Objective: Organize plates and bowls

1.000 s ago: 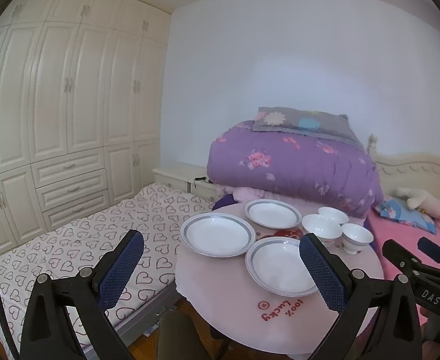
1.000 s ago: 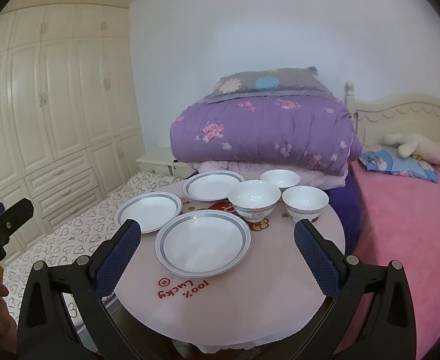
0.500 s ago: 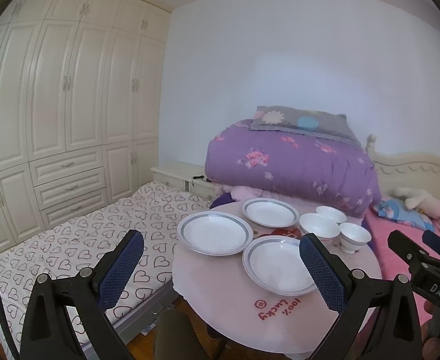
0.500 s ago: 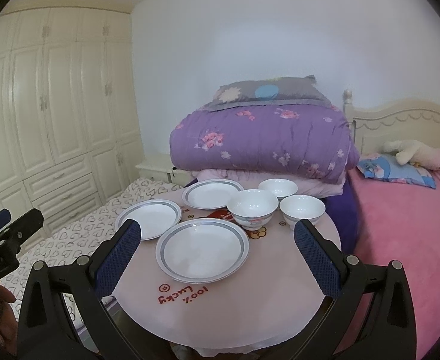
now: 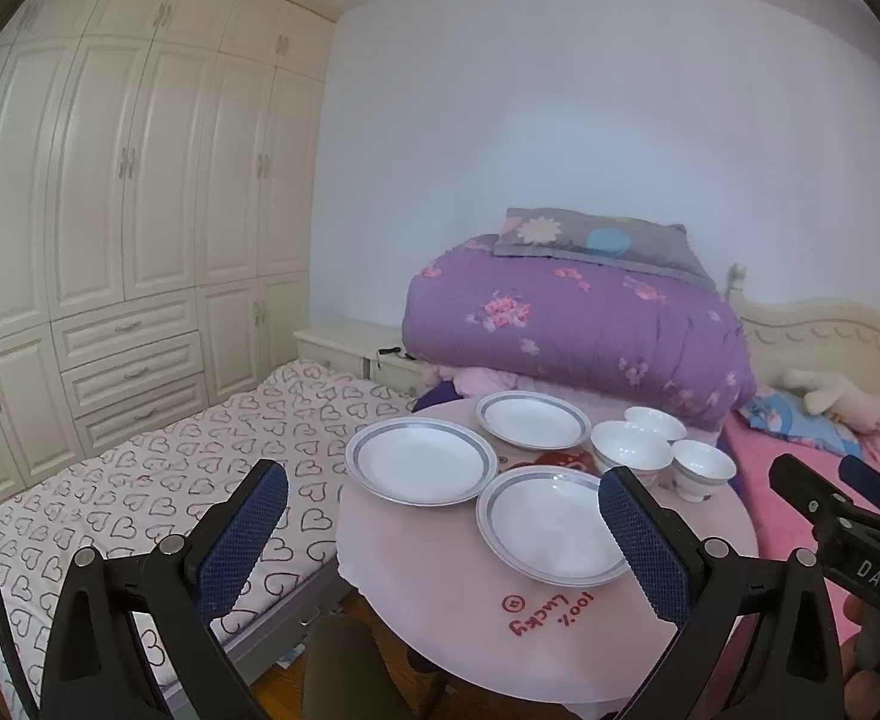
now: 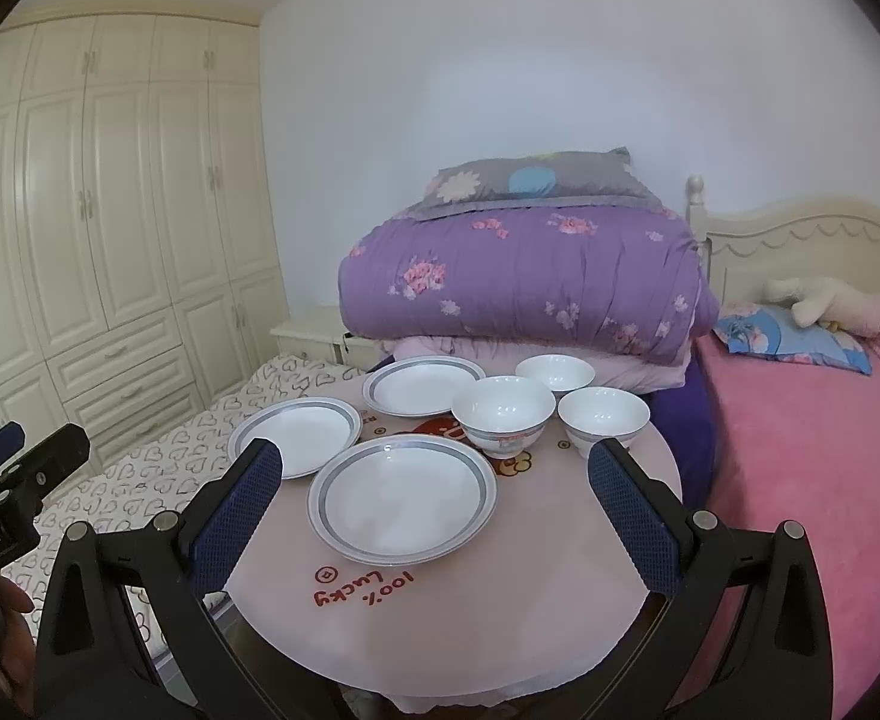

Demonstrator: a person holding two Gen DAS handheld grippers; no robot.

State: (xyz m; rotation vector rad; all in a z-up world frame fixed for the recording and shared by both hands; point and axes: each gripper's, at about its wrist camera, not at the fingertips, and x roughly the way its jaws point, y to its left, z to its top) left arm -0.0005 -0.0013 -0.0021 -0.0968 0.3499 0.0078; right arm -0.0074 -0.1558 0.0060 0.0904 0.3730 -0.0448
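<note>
Bedroom clutter surrounds the round pink table (image 6: pixel 560 570), where three grey-rimmed plates (image 6: pixel 403 498) lie flat and apart, with three white bowls (image 6: pixel 503 414) clustered just beside them (toward the folded purple quilt (image 6: pixel 524 282)). I hold my right gripper (image 6: pixel 434 504) and left gripper (image 5: pixel 440 516) spread wide, both empty, short of the dishes.

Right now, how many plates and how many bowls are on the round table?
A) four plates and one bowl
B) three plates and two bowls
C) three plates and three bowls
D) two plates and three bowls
C: three grey-rimmed plates and three white bowls lie singly on the round table.
</note>
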